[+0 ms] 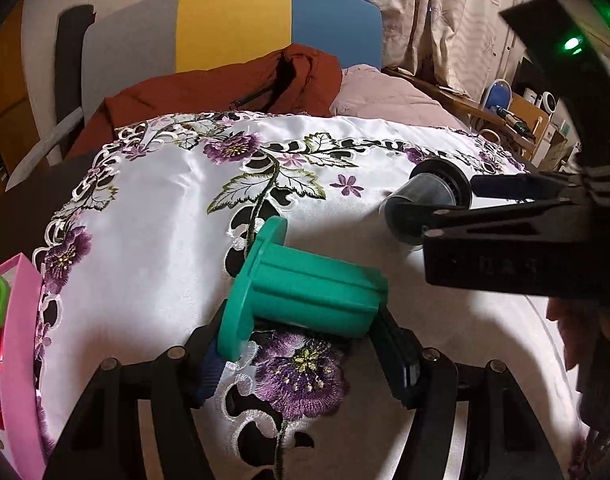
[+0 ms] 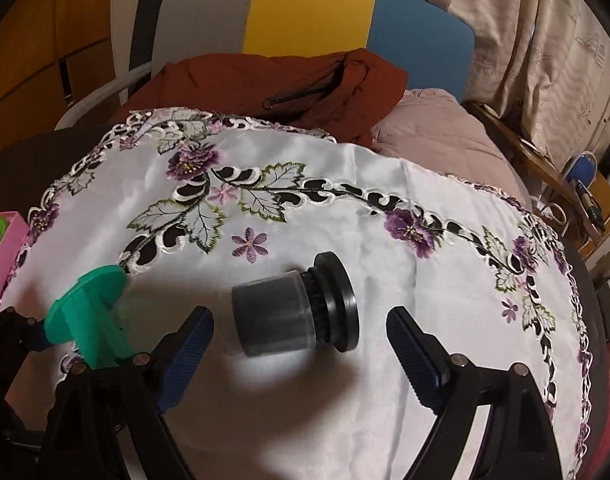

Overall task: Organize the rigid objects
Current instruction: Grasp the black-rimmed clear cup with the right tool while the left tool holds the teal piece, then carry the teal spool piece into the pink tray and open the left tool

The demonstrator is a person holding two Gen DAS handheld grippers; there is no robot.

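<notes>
A teal-green spool (image 1: 305, 292) with a round flange is clamped lengthwise in my left gripper (image 1: 305, 344), just above the embroidered white cloth (image 1: 153, 232). The right wrist view shows that spool (image 2: 89, 320) at the lower left, with the left gripper (image 2: 25, 332) behind it. A black spool with a grey sleeve (image 2: 297, 312) lies on its side on the cloth. My right gripper (image 2: 299, 314) straddles it, and a gap shows between each blue pad (image 2: 189, 344) and the spool. In the left wrist view the black spool (image 1: 425, 196) lies at the right, at the right gripper's fingers (image 1: 497, 186).
A pink box (image 1: 17, 320) holding green and red items stands at the cloth's left edge. Behind the table are a chair with a grey, yellow and blue back (image 2: 305, 12), a rust jacket (image 2: 265, 80) and pink bedding (image 2: 433, 132). A cluttered wooden shelf (image 2: 585, 200) stands far right.
</notes>
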